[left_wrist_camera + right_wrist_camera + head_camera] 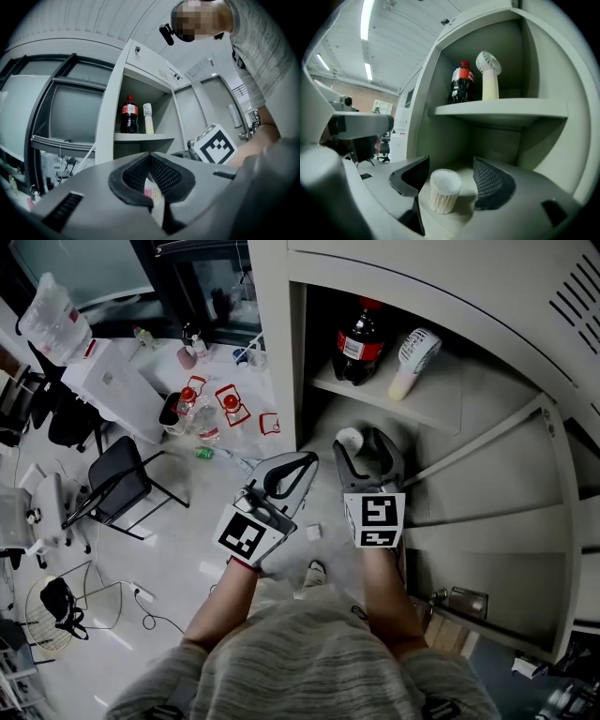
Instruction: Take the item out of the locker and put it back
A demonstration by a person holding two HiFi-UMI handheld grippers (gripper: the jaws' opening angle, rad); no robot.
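The open locker has an upper shelf bearing a cola bottle and a white hand-held fan. On the compartment floor below stands a small clear jar of cotton swabs. My right gripper is open with a jaw on either side of the jar, the left jaw nearer to it; the right gripper has no grip on it. My left gripper hangs shut and empty outside the locker's left edge. In the left gripper view, the left gripper points at the bottle and fan.
The locker door stands open at the right. To the left are a black chair, a white table and water bottles on the floor. Bottle and fan stand on the shelf above my right jaws.
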